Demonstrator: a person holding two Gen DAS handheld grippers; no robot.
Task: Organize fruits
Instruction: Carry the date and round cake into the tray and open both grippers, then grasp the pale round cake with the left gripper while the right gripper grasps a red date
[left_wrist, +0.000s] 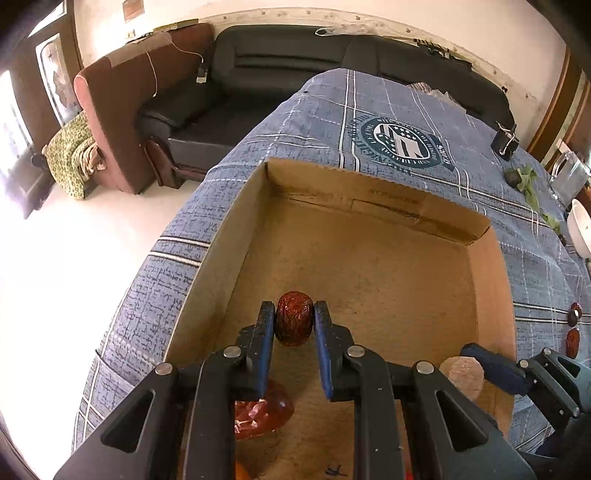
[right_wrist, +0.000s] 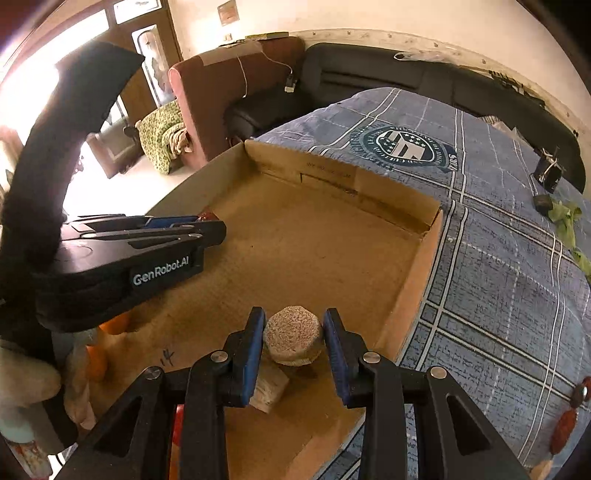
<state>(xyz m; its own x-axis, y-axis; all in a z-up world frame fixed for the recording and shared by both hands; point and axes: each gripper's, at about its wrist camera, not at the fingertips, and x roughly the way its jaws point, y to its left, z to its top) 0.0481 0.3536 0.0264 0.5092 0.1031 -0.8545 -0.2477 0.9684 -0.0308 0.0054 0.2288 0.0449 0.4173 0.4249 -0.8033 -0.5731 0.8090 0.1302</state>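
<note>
My left gripper (left_wrist: 294, 317) is shut on a wrinkled red jujube (left_wrist: 294, 323) and holds it over the floor of a shallow cardboard box (left_wrist: 369, 266). In the right wrist view the left gripper (right_wrist: 207, 223) reaches in from the left, the jujube (right_wrist: 207, 215) just showing at its tip. My right gripper (right_wrist: 293, 326) is shut on a beige, rough round fruit (right_wrist: 293, 336) above the box (right_wrist: 314, 240) near its right wall. That fruit (left_wrist: 463, 374) and the right gripper's fingers (left_wrist: 491, 365) show at the lower right of the left wrist view.
A red fruit (left_wrist: 258, 413) lies in the box under my left gripper, and orange fruits (right_wrist: 114, 323) lie at its near left. More jujubes (right_wrist: 565, 424) lie on the blue plaid cloth (right_wrist: 498, 258) to the right. A dark fruit with green leaves (left_wrist: 521, 177) and a white bowl (left_wrist: 580, 229) sit far right.
</note>
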